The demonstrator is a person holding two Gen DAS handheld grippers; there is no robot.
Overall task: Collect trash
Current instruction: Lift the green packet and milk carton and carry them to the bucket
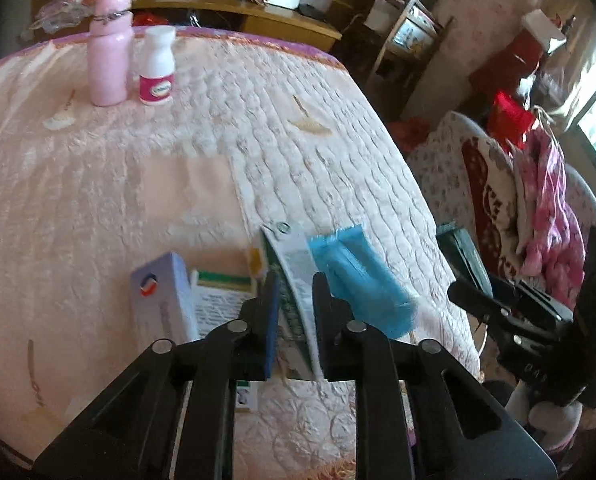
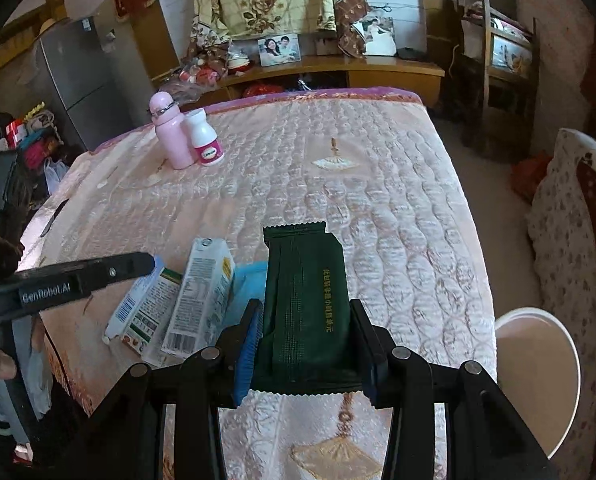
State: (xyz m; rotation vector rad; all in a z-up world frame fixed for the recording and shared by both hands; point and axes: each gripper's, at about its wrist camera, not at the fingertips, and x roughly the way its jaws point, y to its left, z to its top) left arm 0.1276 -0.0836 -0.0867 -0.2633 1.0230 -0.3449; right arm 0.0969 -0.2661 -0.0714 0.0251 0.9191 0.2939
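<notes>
Two pieces of trash are gripped, one in each claw. The right claw is closed on a dark green wrapper, a flat foil pack with zigzag-cut ends, lengthwise creases and a line of gold characters down one side; its pads press on both long edges, and it sticks out forward over the near part of the bed. The left claw pinches a flattened white and green carton edge-on between its narrowly spaced jaws; fine print covers its white face. A blue wrapper with a frayed, serrated end lies just beside that carton, on the outer side of the right finger; whether it is held too cannot be told. On the quilt next to them sit a pale purple box with a red and blue round logo and another printed carton, which has a green band. Farther up the pink quilted bed, a pink bottle and a white bottle with a magenta label stand upright, almost touching. Off the bed's right edge stands a white bin.
</notes>
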